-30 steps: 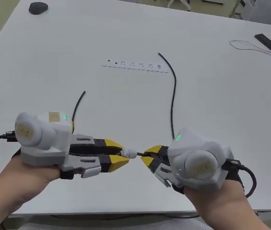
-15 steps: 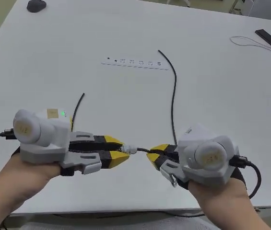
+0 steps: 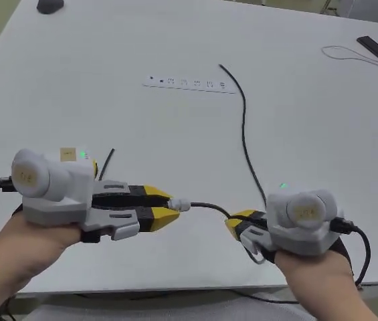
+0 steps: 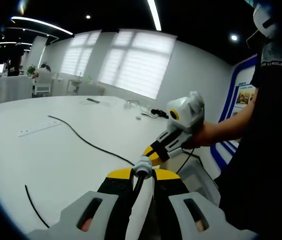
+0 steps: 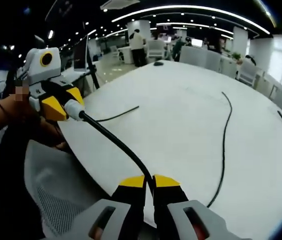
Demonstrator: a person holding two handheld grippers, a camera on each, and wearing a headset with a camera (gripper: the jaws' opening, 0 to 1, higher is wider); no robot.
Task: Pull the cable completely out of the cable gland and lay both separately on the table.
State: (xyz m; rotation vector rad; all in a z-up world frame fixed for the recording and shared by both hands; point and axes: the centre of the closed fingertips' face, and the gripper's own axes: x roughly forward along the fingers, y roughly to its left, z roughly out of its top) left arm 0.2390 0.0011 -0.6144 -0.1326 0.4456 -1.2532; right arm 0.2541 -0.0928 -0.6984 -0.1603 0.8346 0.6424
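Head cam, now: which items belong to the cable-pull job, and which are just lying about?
Job:
- cable gland, held in the left hand-held gripper
- black cable, pinched by the right hand-held gripper

Lying about:
- power strip
- mouse
- black device with white cord

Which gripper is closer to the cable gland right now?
Left. The left gripper is shut on the cable gland itself; the right gripper is shut on the cable farther along, clear of the gland.
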